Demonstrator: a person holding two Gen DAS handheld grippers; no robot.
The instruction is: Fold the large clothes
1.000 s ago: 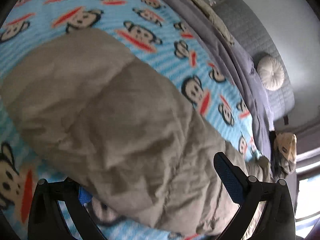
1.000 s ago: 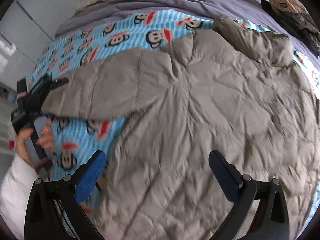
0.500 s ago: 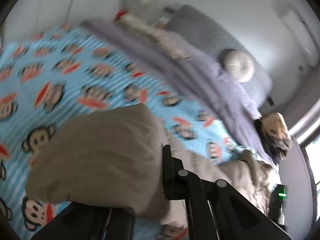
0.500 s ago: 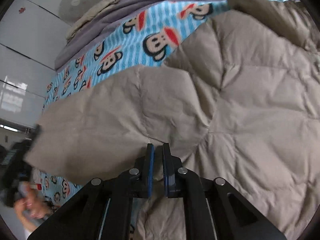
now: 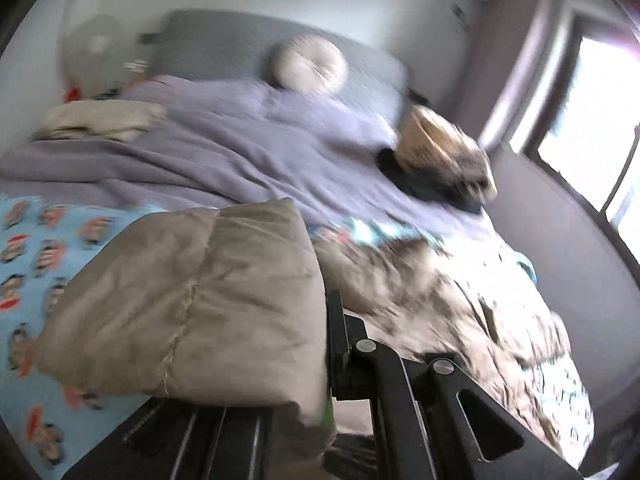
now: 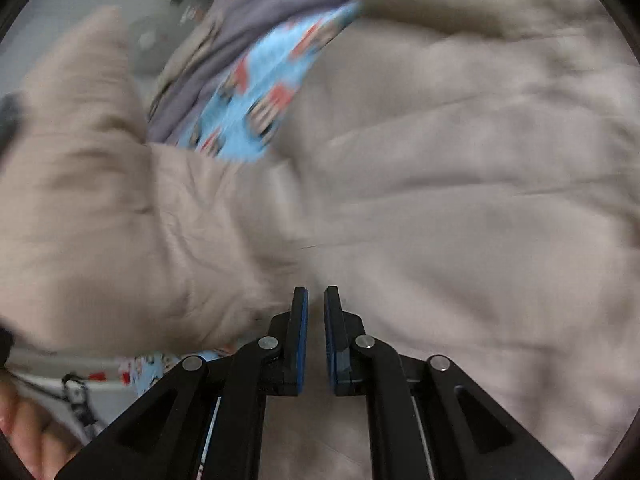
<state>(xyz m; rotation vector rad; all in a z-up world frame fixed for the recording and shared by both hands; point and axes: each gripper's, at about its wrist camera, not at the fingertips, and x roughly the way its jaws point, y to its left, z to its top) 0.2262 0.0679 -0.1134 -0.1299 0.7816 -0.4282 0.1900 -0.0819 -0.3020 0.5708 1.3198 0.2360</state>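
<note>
Both claws are closed. Left gripper (image 5: 326, 344) has clamped onto a sleeve of the puffy beige quilted down jacket (image 5: 188, 312); the fabric drapes over its left finger and hides it, so only the right black finger (image 5: 334, 332) shows. The lifted sleeve blocks most of the near left of that view. Right gripper (image 6: 316, 332) has its 2 blue-padded fingers (image 6: 302, 332) drawn nearly together, a thin gap between them; whether jacket fabric is pinched there I cannot tell. It points down at the jacket body, which fills that view.

The jacket lies spread on a light blue blanket printed with cartoon monkeys (image 5: 28, 264). Farther off, a rumpled lavender duvet (image 5: 224, 152) covers the bed. On the duvet's far left sits a folded cream cloth (image 5: 100, 122); on its right, a tan and black heap (image 5: 440, 156), blurred. A round cream cushion (image 5: 308, 64) leans against the grey padded headboard (image 5: 224, 48). A bright window (image 5: 592, 128) is at far right.
</note>
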